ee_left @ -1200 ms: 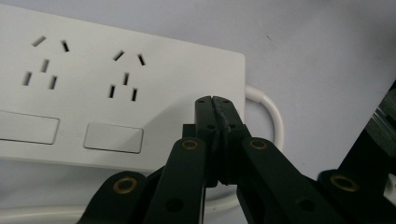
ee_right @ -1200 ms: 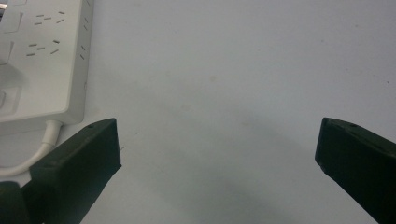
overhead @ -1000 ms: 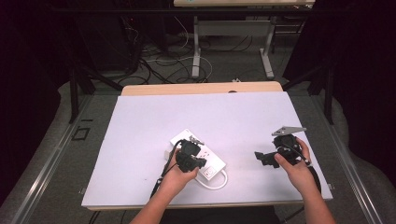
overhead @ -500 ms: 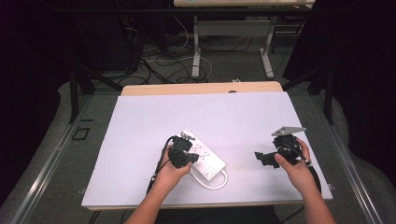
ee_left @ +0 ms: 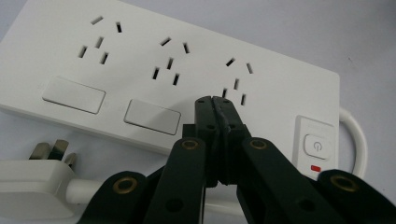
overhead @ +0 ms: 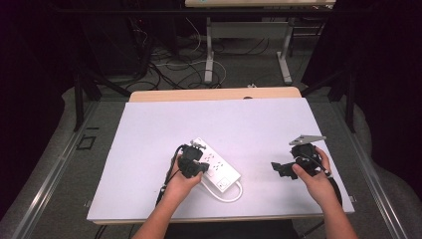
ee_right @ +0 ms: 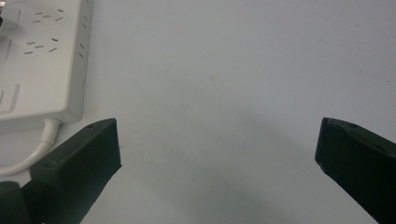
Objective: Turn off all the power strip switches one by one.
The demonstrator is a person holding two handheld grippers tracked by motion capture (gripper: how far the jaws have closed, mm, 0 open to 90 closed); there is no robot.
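A white power strip lies on the white tabletop near the front, with its cord looping at its near end. My left gripper hovers over the strip's left part. In the left gripper view its jaws are pressed together with nothing between them, and my left gripper has its tips just before the third socket of the power strip. A power button sits at the right and the white plug lies at the lower left. My right gripper stands open to the right of the strip.
In the right gripper view my right gripper frames bare tabletop, with the power strip and its cord at the left edge. Beyond the table's far edge are a wooden strip, table legs and floor cables.
My left gripper has shifted slightly to the left over the power strip. The right hand has stayed where it was.
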